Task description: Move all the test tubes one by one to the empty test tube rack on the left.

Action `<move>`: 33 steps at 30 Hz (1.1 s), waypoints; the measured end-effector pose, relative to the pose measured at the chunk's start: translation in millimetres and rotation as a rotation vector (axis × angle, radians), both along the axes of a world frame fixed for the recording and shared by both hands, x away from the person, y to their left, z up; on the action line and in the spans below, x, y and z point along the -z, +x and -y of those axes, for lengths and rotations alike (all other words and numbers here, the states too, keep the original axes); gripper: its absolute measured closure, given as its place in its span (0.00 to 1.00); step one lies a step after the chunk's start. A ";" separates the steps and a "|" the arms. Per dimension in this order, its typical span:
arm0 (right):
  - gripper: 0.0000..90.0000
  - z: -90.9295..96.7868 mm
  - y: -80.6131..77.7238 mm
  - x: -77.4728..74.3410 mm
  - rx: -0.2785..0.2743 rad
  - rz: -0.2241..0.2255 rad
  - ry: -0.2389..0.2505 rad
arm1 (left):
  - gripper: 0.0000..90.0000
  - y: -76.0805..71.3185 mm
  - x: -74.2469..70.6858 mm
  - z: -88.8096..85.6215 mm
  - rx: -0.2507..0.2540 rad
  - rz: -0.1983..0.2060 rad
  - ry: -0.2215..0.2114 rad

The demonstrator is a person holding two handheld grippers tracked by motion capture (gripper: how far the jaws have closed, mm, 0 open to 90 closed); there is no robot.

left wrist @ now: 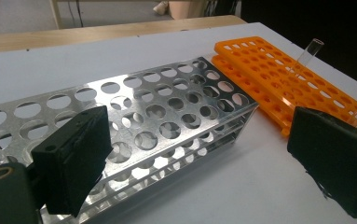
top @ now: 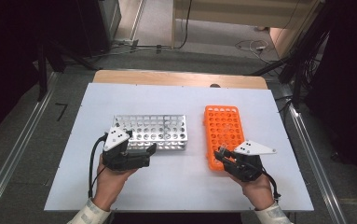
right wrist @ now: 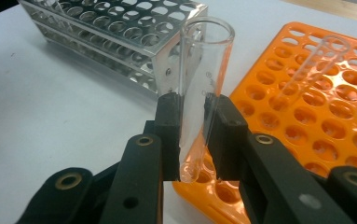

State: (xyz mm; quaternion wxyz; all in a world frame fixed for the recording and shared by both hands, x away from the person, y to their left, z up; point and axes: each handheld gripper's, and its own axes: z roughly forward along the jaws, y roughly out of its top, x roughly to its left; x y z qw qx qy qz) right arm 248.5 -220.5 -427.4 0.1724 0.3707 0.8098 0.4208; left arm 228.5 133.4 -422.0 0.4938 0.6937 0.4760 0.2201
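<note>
My right gripper (right wrist: 192,135) is shut on a clear glass test tube (right wrist: 204,88), held upright with its rounded bottom just above the near corner of the orange tube rack (right wrist: 306,107). In the high view that right gripper (top: 223,156) sits at the near left corner of the orange rack (top: 223,126). A second clear tube (right wrist: 313,65) leans in a hole of the orange rack, and that leaning tube (left wrist: 309,53) also shows from the left. My left gripper (left wrist: 204,163) stands open, nothing between its jaws, at the near side of the silver metal rack (left wrist: 143,121).
The silver rack (top: 150,132) and the orange rack lie side by side on a white board (top: 185,186) on the table. A wooden table edge (top: 181,78) runs along the far side. Bare board lies between the two grippers.
</note>
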 end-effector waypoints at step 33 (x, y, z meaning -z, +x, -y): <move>0.81 -71.5 1.0 17.2 -0.143 -0.009 -0.041 | 0.10 -5.5 1.8 23.8 0.085 0.000 0.021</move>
